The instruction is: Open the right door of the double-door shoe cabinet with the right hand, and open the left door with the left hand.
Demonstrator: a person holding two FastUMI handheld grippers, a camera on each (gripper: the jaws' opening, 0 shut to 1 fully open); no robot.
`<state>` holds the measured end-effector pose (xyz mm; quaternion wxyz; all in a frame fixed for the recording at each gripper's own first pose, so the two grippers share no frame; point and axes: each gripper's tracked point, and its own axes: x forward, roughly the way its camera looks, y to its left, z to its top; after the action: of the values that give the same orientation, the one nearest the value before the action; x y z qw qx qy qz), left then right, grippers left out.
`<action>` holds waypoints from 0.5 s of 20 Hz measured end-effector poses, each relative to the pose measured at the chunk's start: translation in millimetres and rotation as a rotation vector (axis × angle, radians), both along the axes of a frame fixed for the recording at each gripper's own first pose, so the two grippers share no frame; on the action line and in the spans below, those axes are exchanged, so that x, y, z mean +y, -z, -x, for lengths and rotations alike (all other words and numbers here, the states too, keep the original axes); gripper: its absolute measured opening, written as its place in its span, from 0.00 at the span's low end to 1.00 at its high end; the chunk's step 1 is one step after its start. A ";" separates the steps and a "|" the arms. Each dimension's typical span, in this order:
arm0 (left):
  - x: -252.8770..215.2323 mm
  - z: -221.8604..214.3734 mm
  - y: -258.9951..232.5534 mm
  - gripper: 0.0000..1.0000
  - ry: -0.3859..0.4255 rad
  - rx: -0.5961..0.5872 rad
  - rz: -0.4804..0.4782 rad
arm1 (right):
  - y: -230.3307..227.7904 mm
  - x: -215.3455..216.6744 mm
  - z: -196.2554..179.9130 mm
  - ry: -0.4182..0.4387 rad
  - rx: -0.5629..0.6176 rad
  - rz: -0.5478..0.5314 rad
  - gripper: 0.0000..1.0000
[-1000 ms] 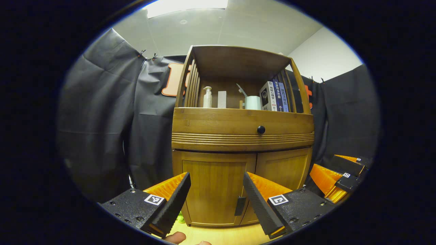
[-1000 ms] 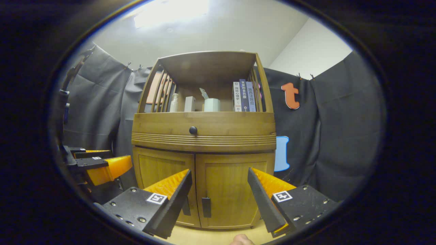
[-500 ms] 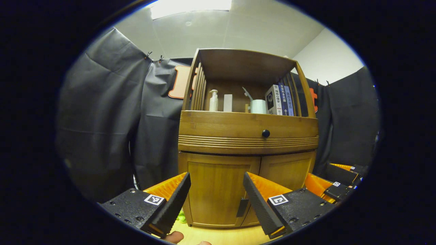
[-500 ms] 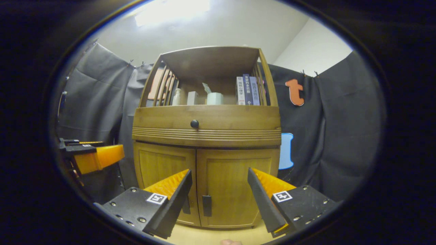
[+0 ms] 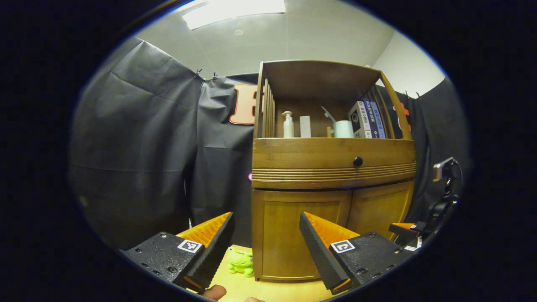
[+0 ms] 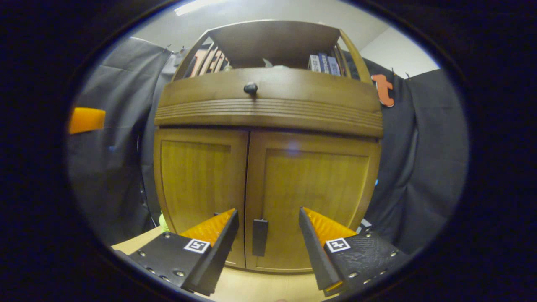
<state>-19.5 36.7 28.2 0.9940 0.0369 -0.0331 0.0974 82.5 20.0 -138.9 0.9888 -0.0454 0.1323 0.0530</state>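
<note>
— Wooden, both doors, and both closed flush. In the right gripper view the shoe cabinet (image 6: 268, 138) looms close, with the right door (image 6: 312, 197) and the left door (image 6: 201, 184) meeting at a thin seam.

— Where's the right gripper (image 6: 267, 241)?

— Low in front of that seam, released, fingers spread wide and touching nothing. The dark handle (image 6: 259, 237) of the right door sits between the fingers but beyond them, not in contact. The left door's handle is mostly hidden behind the left finger.

— And the left gripper (image 5: 266, 243)?

— Released too, fingers wide apart, holding nothing. It stands farther back and off to the cabinet's left side; in the left gripper view the cabinet (image 5: 331, 167) sits right of centre, its left door (image 5: 300, 235) showing between the fingers, apart from them.

— What else is there?

— A drawer front with a round black knob (image 5: 358, 161) above the doors. On the open shelf, a pump bottle (image 5: 288, 125), a pale block (image 5: 305, 126), a white cup (image 5: 343, 128) and a few books (image 5: 366, 121) upright at the right end. A small green toy (image 5: 241, 263) lies on the light wooden desk (image 5: 272, 289) just beside the cabinet's left corner. A fingertip (image 5: 212, 292) of the person shows at the bottom edge.
</note>
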 end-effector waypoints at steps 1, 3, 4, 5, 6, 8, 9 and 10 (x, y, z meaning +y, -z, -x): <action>5.1 -0.1 0.2 0.92 -0.012 -0.001 -0.005 | 13.9 0.9 -3.4 0.006 0.026 0.008 0.80; 15.3 -0.4 0.2 0.92 -0.037 -0.001 -0.017 | 41.3 2.2 -15.6 0.031 0.070 0.010 0.80; 20.9 -0.2 0.1 0.92 -0.051 0.001 -0.025 | 49.9 3.9 -18.4 0.037 0.094 -0.002 0.69; 26.5 0.5 1.0 0.92 -0.065 0.003 -0.032 | 59.9 7.1 -24.1 0.036 0.112 -0.022 0.59; 31.5 1.8 1.6 0.92 -0.078 0.006 -0.038 | 67.0 8.9 -29.2 0.035 0.128 -0.038 0.59; 41.3 4.2 2.5 0.92 -0.104 0.008 -0.047 | 77.8 13.3 -39.6 0.035 0.150 -0.050 0.60; 45.8 5.3 2.3 0.92 -0.117 0.008 -0.050 | 80.3 14.4 -45.0 0.034 0.153 -0.052 0.59; 49.1 5.4 2.8 0.92 -0.128 0.010 -0.051 | 84.0 14.7 -48.8 0.034 0.159 -0.051 0.59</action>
<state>-24.8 85.8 25.4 0.9847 0.0648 -0.0282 0.1595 131.4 34.7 -223.0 0.9767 -0.0138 0.2097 0.0427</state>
